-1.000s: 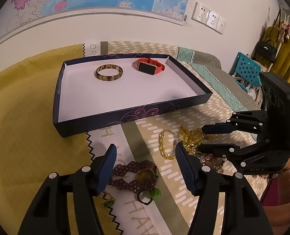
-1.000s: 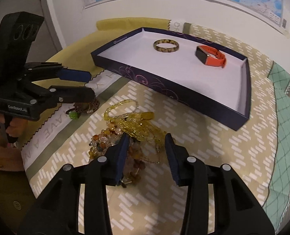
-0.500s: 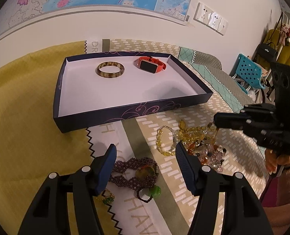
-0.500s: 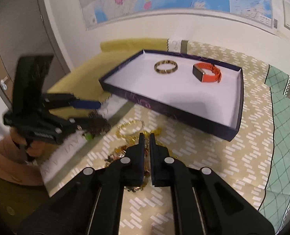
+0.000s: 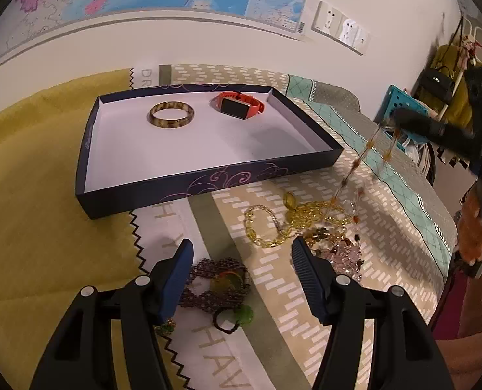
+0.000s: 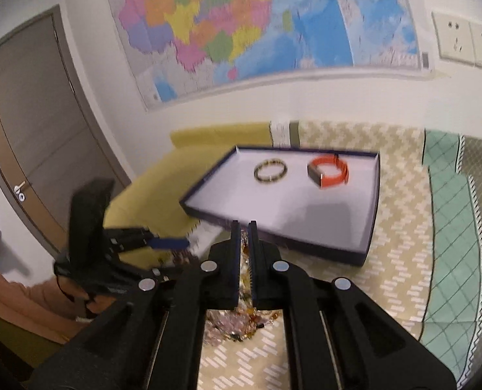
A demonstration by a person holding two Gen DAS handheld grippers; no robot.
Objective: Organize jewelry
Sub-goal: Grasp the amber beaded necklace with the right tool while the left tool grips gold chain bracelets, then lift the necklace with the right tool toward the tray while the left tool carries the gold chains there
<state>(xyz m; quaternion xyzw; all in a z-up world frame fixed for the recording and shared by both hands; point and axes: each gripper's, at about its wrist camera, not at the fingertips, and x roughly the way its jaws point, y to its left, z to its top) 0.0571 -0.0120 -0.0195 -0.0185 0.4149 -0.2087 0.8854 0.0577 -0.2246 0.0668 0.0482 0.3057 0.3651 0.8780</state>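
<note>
Right gripper (image 6: 244, 227) pinches bead necklace (image 5: 354, 165); tray (image 5: 175, 188) holds bangle (image 5: 172, 115) (plus watch (image 5: 239, 106)).

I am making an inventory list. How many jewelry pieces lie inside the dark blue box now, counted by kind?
Brown mottled bangle: 1
Orange smartwatch with black screen: 1
Total inside the dark blue box with white floor: 2

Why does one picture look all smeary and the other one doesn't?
Right wrist view: the map and tray are streaked with motion blur. Left wrist view: the tray is sharp; only the right gripper and its dangling beaded necklace blur.
</note>
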